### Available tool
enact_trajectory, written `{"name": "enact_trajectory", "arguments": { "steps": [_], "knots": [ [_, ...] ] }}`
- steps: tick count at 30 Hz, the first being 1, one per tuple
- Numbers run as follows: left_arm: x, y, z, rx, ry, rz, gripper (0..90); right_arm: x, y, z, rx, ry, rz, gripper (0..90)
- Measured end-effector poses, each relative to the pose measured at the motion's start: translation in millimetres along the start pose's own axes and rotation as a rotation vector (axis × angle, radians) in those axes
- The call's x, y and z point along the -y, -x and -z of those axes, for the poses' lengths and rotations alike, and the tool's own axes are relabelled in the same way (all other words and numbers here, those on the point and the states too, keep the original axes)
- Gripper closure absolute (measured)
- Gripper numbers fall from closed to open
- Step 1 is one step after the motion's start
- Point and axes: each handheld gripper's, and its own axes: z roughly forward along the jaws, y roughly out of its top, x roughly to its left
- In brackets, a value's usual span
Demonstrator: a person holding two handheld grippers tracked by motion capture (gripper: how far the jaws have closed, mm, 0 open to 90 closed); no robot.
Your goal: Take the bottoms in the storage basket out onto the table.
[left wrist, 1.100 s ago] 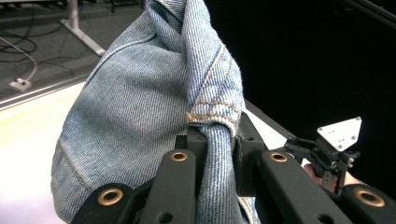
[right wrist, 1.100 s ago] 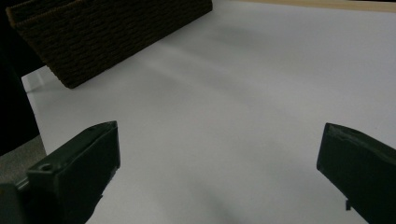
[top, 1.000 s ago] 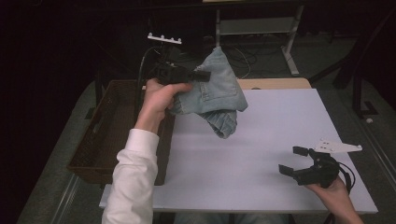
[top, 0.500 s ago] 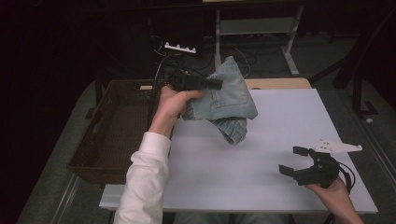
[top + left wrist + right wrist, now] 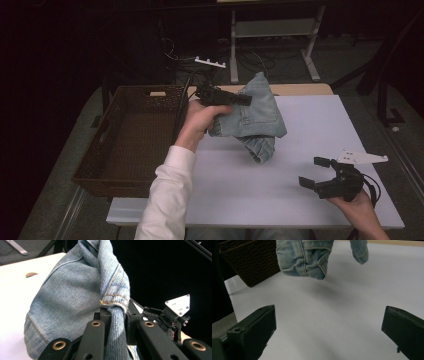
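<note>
Left hand-held gripper (image 5: 245, 100) clamped on bunched fold of jeans (image 5: 255, 117), garment hanging above desk (image 5: 310, 150) beside basket (image 5: 130, 140). Right hand-held gripper (image 5: 316, 174) open, empty, near desk's front edge. Risk: narrow pinch on heavy denim could slip; trailing hem could snag basket rim.

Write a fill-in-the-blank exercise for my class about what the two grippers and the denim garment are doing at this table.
1. The left gripper is shut on a bunched fold of the ____ garment.
2. The right gripper hangs over the white table with its jaws ____.
3. Left of the table stands a brown woven ____.
4. The garment's lower end hangs ____ the table, not in the basket.

Missing words: denim; open; basket; above
</note>
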Motion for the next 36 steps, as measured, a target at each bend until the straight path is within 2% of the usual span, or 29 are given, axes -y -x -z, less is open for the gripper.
{"name": "enact_trajectory", "arguments": {
  "steps": [13,19,23,26,32,36],
  "knots": [
    [16.8,-12.4,-26.1,0.025,-0.04,0.043,79.9,0.3,-0.3,0.1,-0.001,-0.002,0.001,0.0],
    [26.2,-19.3,-40.3,0.02,-0.067,0.062,79.9,0.3,-0.2,0.1,-0.002,-0.003,0.001,0.0],
    [33.1,-24.2,-51.2,-0.003,-0.096,0.064,79.7,0.4,0.0,0.0,-0.002,-0.004,0.002,0.0],
    [37.1,-29.6,-54.6,0.006,-0.075,0.078,79.7,0.4,0.1,0.1,-0.002,-0.002,0.002,0.0],
    [40.1,-35.6,-60.5,-0.047,-0.091,0.05,78.7,0.3,0.1,-0.1,-0.002,-0.005,0.002,0.0],
    [42.9,-43.9,-67.1,-0.081,-0.104,0.06,76.9,0.2,-0.4,-0.4,-0.002,-0.006,0.001,0.0]
  ]
}}
